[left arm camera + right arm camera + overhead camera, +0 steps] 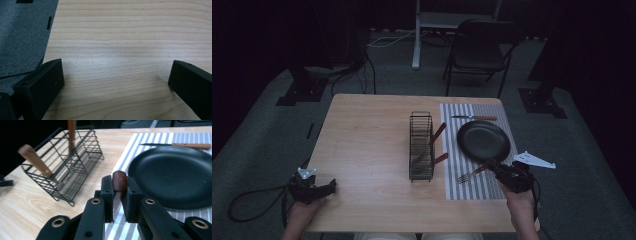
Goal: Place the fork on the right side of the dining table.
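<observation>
Fork (472,173) lies on striped mat (469,190) by the table's (367,135) front right corner, its brown handle clamped between the jaws of right gripper (119,195). Black plate (483,141) sits on the mat just behind the fork, knife (474,118) at the mat's far edge. Wire rack (421,145) stands mid-table, touching the mat's left edge, holding two brown-handled utensils. Left gripper (116,80) rests at the front left corner, jaws wide apart over bare wood.

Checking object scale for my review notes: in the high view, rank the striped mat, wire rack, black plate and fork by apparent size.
1. striped mat
2. wire rack and black plate: too alike to rank
3. fork, held by the right gripper
</observation>
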A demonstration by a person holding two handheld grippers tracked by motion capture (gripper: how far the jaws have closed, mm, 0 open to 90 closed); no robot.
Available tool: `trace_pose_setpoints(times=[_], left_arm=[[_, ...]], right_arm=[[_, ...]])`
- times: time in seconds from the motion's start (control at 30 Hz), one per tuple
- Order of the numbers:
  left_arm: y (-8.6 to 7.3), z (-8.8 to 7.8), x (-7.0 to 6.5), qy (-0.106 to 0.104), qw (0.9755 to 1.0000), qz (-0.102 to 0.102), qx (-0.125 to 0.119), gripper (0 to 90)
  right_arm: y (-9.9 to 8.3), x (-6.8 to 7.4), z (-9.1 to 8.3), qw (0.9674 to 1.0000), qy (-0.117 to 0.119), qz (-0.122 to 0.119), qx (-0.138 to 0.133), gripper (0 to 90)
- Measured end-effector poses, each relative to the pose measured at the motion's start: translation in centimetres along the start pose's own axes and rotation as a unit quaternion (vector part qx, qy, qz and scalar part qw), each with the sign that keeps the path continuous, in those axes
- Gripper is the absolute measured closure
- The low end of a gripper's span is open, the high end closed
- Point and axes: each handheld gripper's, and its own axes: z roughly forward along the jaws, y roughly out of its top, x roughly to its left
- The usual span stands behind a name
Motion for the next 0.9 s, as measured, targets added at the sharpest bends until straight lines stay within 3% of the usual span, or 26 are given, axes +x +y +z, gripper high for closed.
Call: trace_pose_setpoints(times=[0.1, 0.4, 0.9], left_arm=[[0.0, 0.0, 0.0, 0.000, 1.0000, 0.000, 0.000, 0.7], [0.0, 0.0, 0.0, 0.000, 1.0000, 0.000, 0.000, 0.7], [0.0, 0.0, -0.1, 0.002, 1.0000, -0.003, -0.001, 0.7]], right_arm=[[-0.3, -0.6, -0.2, 0.9999, 0.000, 0.014, -0.002, 79.7], [-1.1, -2.9, -0.2, 0.9992, -0.035, 0.020, 0.007, 71.3], [-3.4, -6.7, 0.3, 0.9975, -0.048, 0.051, 0.010, 61.5]])
